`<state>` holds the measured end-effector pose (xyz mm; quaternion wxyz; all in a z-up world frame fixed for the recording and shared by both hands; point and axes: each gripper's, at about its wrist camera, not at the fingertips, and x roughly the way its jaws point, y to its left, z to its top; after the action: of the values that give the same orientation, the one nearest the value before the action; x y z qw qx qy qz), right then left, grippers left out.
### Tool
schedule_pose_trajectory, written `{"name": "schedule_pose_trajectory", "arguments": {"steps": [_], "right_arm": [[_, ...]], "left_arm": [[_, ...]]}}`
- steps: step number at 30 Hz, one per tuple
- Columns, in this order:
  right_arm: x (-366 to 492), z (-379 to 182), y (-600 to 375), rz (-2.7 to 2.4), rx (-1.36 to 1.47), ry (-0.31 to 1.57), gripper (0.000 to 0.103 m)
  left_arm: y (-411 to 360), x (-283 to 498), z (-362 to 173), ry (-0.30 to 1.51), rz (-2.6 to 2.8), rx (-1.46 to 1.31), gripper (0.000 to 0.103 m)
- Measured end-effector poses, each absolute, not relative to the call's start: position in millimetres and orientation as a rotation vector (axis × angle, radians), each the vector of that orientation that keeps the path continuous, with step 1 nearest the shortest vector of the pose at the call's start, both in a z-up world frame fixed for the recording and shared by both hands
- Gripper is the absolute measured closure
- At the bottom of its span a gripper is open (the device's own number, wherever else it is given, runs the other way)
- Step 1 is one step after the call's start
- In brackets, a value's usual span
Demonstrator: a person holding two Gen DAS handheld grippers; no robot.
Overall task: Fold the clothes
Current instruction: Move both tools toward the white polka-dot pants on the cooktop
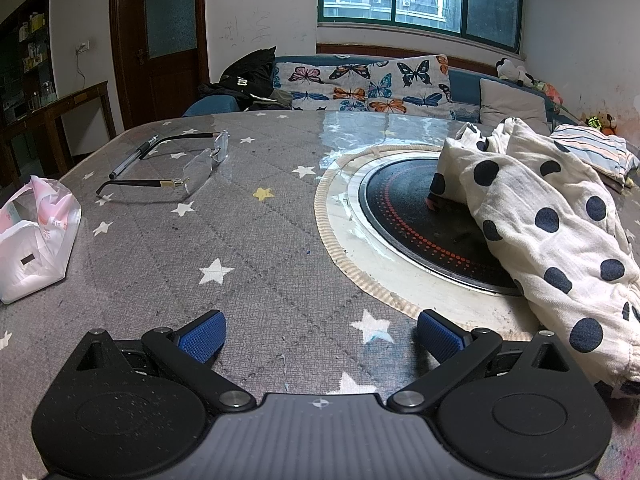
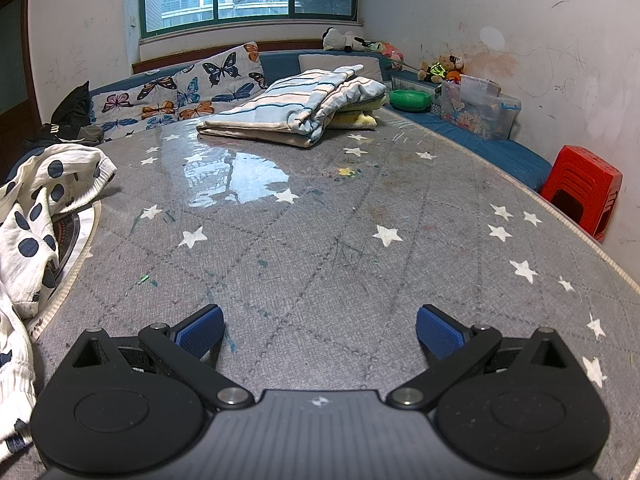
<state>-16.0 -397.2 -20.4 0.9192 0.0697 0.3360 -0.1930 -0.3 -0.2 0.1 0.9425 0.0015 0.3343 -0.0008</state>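
**Polka-dot garment waits unfolded; both grippers free**

The white polka-dot garment (image 1: 532, 216) lies crumpled on the table (image 1: 248, 248), draped partly over the round black inset plate (image 1: 404, 216). In your left wrist view it sits to the right and slightly ahead; in your right wrist view it bunches at the near left edge (image 2: 28, 216). Neither tool touches it.

Your left gripper (image 1: 322, 334) hovers over bare tablecloth with its blue pads spread wide and nothing between them. Your right gripper (image 2: 320, 332) is likewise spread apart and empty, facing open table.

At the far side a striped folded pile (image 2: 292, 112) already rests on the table, so by my judgement you stand at the start of a new piece: reach and grasp. The next move likely calls for bringing both grippers toward the garment, finding two edges or corners, and drawing it out flat on the open cloth.

Keep clear of the glasses (image 1: 180, 168), pen (image 1: 134, 156) and plastic bag (image 1: 36, 236) at the left.
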Motion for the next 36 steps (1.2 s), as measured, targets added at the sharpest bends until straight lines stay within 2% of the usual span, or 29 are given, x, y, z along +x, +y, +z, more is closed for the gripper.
{"name": "schedule_pose_trajectory", "arguments": {"steps": [24, 36], "right_arm": [[-26, -16, -397, -0.346, 0.163, 0.672, 0.000], [-52, -13, -381, -0.286, 0.144, 0.666, 0.004]], "left_arm": [[-49, -30, 19, 0.713, -0.079, 0.040, 0.000], [-65, -43, 22, 0.730, -0.102, 0.061, 0.000]]}}
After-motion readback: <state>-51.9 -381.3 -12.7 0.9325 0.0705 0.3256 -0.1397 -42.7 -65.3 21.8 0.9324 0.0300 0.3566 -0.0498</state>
